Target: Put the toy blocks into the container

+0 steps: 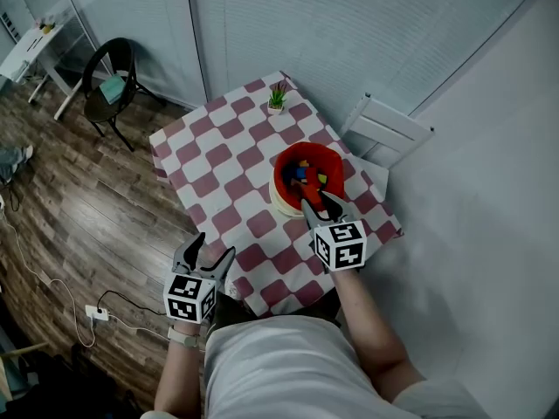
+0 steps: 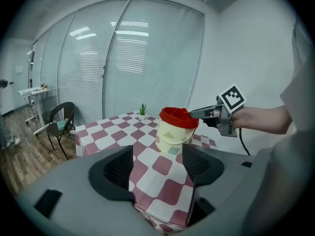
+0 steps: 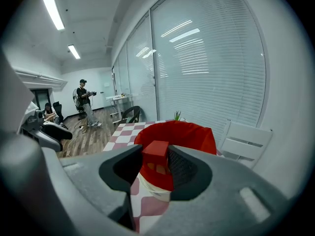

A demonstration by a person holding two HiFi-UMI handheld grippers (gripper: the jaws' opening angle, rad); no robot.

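Nearest the person, the left gripper (image 1: 212, 250) hangs empty with jaws apart at the table's (image 1: 218, 160) near edge, well short of the bucket (image 2: 172, 136). The right gripper (image 1: 316, 206), far closer, is clamped on a squarish red block (image 3: 156, 154) at the bucket's near rim, with the mouth just ahead and below. A short push forward should clear that rim before release. Other blocks (image 1: 306, 175) lie inside the bucket, and a plant (image 1: 277, 99) stands well beyond it.

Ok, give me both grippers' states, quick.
Left gripper: open, nothing between its jaws.
Right gripper: shut on a red block, at the container rim.
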